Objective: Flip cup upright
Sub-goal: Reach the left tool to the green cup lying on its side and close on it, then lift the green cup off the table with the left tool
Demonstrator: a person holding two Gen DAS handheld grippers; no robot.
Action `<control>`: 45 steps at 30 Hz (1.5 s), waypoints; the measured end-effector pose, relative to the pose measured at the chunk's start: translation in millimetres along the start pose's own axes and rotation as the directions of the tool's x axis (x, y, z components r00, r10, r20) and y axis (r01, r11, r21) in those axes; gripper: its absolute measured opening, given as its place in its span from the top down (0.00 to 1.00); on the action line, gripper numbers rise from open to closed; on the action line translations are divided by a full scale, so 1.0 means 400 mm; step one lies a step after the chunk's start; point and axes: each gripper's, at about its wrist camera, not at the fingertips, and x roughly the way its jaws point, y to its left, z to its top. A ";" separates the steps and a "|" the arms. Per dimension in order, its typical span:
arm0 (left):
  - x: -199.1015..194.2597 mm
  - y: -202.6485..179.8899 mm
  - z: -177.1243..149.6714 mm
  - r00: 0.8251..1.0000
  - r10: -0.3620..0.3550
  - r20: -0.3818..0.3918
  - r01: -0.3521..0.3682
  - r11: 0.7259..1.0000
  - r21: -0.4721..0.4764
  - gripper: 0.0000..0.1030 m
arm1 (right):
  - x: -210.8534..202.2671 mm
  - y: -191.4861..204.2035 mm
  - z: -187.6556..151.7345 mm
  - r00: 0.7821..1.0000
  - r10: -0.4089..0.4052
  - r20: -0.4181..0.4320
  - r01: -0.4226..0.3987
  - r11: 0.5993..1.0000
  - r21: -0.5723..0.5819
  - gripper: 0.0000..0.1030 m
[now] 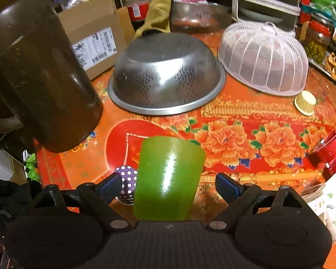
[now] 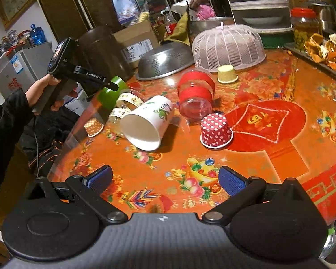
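Observation:
A green plastic cup (image 1: 168, 179) sits between the fingers of my left gripper (image 1: 168, 186), its closed base pointing away from the camera. The jaws are wide apart and do not touch its sides. The right wrist view shows the same green cup (image 2: 107, 94) tilted at the table's left edge, with the left gripper's finger across it. My right gripper (image 2: 165, 179) is open and empty over the near table edge. A white paper cup (image 2: 147, 123) lies on its side, mouth toward the camera.
A red-wrapped glass jar (image 2: 196, 94) lies tilted. A red polka-dot cupcake liner (image 2: 216, 131), a yellow one (image 2: 227, 74) and a purple dotted one (image 1: 126, 183) stand inverted. A steel colander (image 1: 168, 74), white mesh cover (image 1: 264, 60) and dark jug (image 1: 38, 71) stand behind.

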 end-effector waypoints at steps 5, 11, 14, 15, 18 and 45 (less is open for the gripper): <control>0.035 0.006 0.000 0.999 0.018 -0.030 -0.017 1.000 0.009 0.10 | 0.015 0.001 0.004 1.000 0.005 -0.009 -0.005 1.000 0.002 0.01; 0.055 -0.015 -0.005 0.998 0.046 -0.047 -0.044 0.998 0.055 0.29 | 0.009 0.004 0.003 1.000 0.007 -0.005 -0.007 1.000 -0.005 0.01; 0.047 -0.021 -0.010 0.998 0.041 -0.044 -0.038 0.998 0.051 0.30 | 0.001 0.003 0.003 1.000 0.002 0.002 -0.002 1.000 0.002 0.01; 0.043 -0.022 -0.013 0.998 0.039 -0.041 -0.037 0.998 0.049 0.30 | -0.002 0.002 0.003 1.000 0.003 0.004 -0.003 1.000 0.004 0.01; 0.019 -0.027 -0.021 0.999 0.044 -0.017 -0.043 0.998 0.045 0.30 | -0.011 0.004 0.000 1.000 0.009 0.012 -0.009 1.000 0.006 0.01; -0.354 -0.375 -0.431 0.941 -0.322 0.104 0.339 0.896 -0.288 0.30 | -0.079 -0.001 -0.010 0.998 0.060 0.024 -0.063 0.992 0.112 0.01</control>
